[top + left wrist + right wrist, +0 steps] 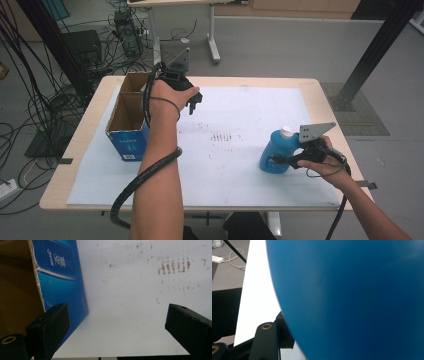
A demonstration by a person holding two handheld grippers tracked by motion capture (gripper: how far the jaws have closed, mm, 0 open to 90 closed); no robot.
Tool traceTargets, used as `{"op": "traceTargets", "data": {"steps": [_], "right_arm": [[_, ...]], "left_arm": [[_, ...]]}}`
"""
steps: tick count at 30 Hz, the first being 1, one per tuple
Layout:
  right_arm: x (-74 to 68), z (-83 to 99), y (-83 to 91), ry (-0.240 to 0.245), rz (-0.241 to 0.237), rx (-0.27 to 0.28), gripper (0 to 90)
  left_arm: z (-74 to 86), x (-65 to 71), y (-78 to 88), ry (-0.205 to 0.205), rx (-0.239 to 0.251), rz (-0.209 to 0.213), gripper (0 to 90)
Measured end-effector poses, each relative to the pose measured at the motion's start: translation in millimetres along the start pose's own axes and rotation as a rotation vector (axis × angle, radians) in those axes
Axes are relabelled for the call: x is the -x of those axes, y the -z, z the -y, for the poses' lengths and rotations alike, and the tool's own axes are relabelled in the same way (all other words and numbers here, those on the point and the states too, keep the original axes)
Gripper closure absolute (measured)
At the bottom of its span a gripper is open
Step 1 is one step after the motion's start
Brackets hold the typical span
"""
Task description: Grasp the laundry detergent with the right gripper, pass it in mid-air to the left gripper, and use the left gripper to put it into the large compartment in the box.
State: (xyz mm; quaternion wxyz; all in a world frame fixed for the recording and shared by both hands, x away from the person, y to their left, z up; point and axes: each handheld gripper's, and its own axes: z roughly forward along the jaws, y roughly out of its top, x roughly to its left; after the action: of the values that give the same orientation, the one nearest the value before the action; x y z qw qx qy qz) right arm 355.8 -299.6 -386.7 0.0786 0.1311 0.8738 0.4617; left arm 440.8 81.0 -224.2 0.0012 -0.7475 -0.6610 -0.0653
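The right tool (287, 161) clamps the blue plastic bottle with white cap (276, 151), upright on the white-covered counter (240, 180). The left tool (192, 102) hangs wide open, empty, beside the open blue cardboard box (127, 125). Risk: the smooth rounded body may slip or tip if lifted off-centre.

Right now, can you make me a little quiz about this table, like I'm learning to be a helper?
1. True or false: the blue bottle stands inside the cardboard box.
2. Which gripper is at the bottle: A left gripper, B right gripper?
3. What colour is the bottle's cap?

Key: 1 false, it stands on the white mat, apart from the box. 2 B. 3 white.
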Motion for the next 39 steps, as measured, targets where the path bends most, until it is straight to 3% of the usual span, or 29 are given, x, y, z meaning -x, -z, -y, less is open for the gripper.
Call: {"op": "traceTargets", "data": {"steps": [39], "right_arm": [[-0.5, -0.3, 0.1, -0.011, 0.006, -0.004, 38.1]], "left_arm": [[3.9, -2.4, 2.9, 0.002, 0.007, -0.007, 6.4]]}}
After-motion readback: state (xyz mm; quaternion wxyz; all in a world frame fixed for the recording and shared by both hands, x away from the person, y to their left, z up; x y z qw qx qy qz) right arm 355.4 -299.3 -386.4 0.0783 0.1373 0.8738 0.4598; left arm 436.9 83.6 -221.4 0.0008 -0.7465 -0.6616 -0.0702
